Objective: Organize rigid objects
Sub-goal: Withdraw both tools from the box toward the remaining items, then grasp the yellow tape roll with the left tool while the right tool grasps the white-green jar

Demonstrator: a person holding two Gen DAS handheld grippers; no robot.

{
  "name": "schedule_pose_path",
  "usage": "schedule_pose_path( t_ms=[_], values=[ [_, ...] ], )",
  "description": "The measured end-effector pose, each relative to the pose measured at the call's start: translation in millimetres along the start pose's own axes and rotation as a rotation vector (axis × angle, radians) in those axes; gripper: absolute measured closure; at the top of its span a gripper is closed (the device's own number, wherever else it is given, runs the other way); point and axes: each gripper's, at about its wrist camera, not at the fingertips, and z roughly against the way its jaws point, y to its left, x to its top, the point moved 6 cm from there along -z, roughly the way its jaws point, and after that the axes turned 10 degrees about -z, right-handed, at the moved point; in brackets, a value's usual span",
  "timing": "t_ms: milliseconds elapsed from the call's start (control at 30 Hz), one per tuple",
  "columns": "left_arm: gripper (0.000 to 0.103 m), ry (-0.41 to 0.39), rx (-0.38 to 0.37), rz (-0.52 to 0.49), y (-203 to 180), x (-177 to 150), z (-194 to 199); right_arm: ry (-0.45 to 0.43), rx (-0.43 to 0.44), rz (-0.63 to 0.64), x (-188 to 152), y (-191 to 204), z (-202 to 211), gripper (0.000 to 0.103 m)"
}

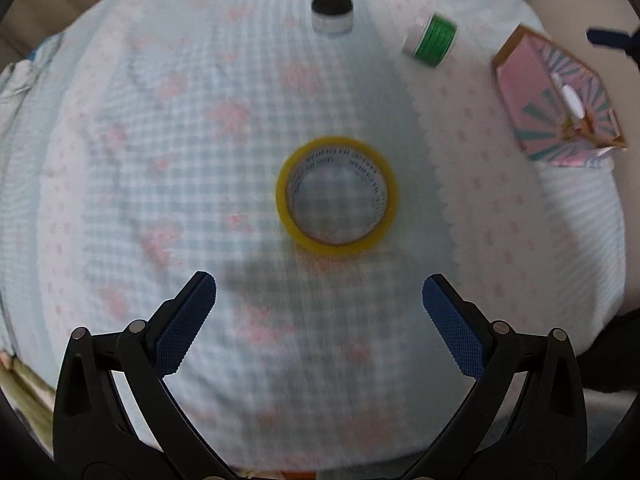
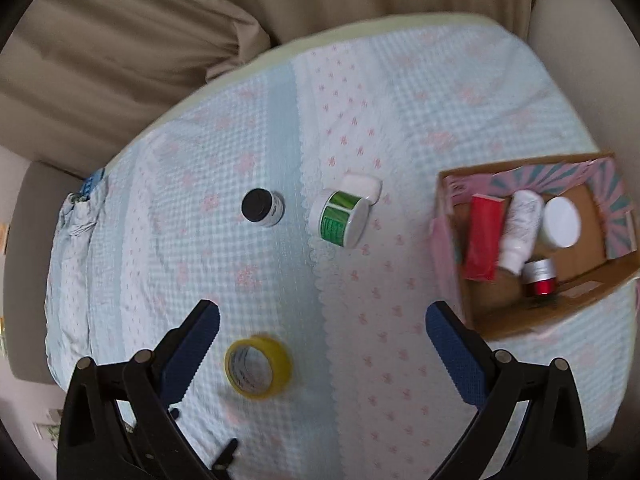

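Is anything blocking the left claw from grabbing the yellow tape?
No. The left gripper is open, and only bare tablecloth lies between it and the yellow tape roll.

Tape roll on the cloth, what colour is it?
Yellow; the tape roll shows best in the left wrist view.

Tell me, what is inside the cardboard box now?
Inside the cardboard box lie a red pack, a white bottle, a white-lidded jar and a small red jar. Anything beneath them is hidden.
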Motion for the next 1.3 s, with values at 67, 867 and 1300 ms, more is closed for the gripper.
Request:
schedule_pose_path(
  t_ms=[67, 867, 1300],
  values=[
    [0.0, 0.008, 0.006, -0.012, -0.4, 2.9, -23.7, 0.023, -0.016, -0.006, 4.3, 4.7, -23.0, 0.0],
    [0.002, -0.013, 0.081, -0.178, -33.0, 59.1, -114.0, 0.15, -0.19, -0.252, 71.1, -6.3, -217.7, 0.018],
    [0.006, 0.006, 0.057, -0.17, -11.2, 74.4, -117.0, 0.163, -0.147, -0.3, 79.5, -9.9, -225.3, 0.048]
  ],
)
